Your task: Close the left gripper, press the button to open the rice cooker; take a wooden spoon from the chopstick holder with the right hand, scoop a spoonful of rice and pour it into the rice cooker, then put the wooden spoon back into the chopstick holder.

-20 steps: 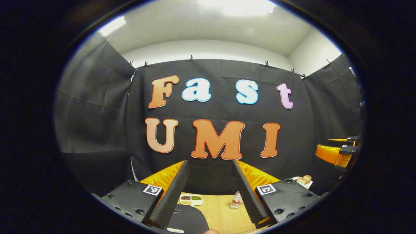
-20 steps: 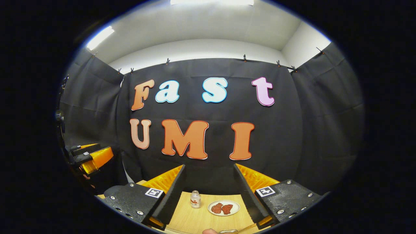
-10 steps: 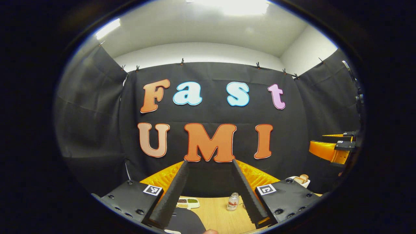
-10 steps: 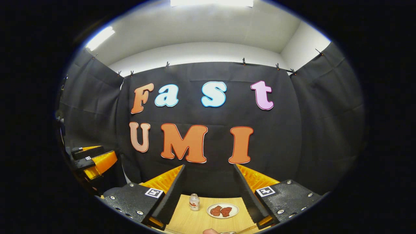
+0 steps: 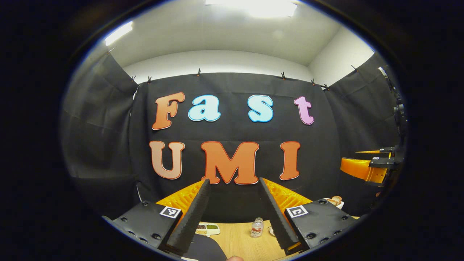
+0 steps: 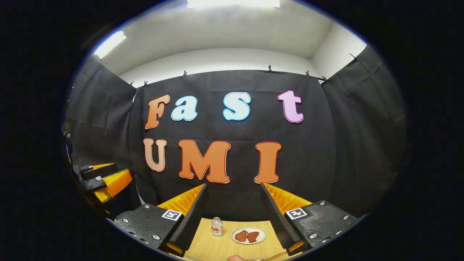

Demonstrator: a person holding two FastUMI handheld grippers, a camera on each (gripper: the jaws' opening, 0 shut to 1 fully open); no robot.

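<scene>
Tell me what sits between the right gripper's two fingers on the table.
In the right gripper view, a small bottle and a plate of reddish food stand on the wooden table, framed between the open fingers.

dark rounded object [image 5: 203,250]: cut off | bottle [image 5: 257,227] label: unreadable

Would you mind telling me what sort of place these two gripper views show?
Probably a staged recording booth: black cloth walls clipped up around a wooden table set with a plate of meat and a small jar.
</scene>
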